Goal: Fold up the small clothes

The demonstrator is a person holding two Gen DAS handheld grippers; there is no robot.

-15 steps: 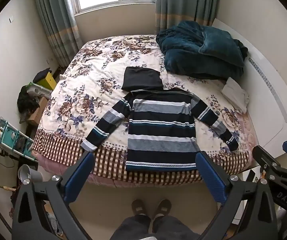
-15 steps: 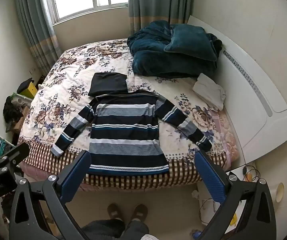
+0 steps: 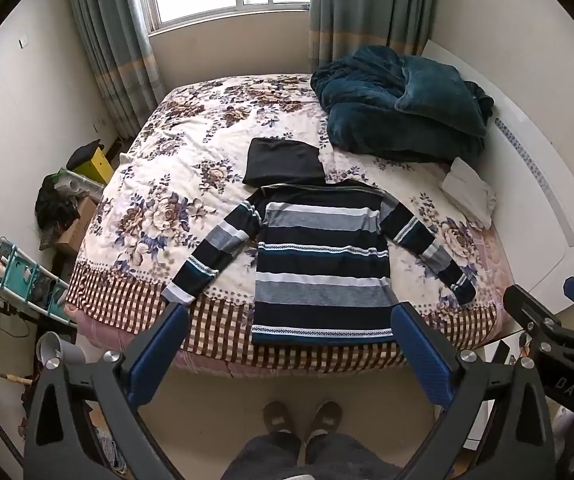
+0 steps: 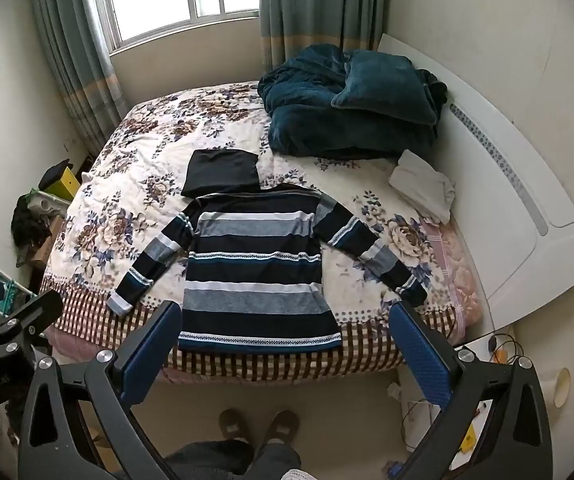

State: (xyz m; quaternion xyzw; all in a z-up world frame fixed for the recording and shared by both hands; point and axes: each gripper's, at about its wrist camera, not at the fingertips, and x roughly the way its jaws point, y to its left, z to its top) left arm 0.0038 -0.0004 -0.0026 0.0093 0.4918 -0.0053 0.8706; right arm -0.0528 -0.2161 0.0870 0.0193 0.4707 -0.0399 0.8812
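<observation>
A: Where is the garment?

B: A long-sleeved knit sweater striped in navy, grey, white and teal lies flat on the flower-patterned quilt of the bed, hem at the near checked border, both sleeves angled outward. A folded black cloth touches its collar on the far side.

A: And the grippers?

B: The left gripper with blue pads hangs above the floor before the bed, jaws spread wide, nothing between them. The right gripper stands the same way, wide apart and empty, clear of the sweater.

A: Anything else on the bed?

B: A heaped teal plush blanket near the white headboard, and a folded white cloth beside it. The person's slippered feet show below.
</observation>
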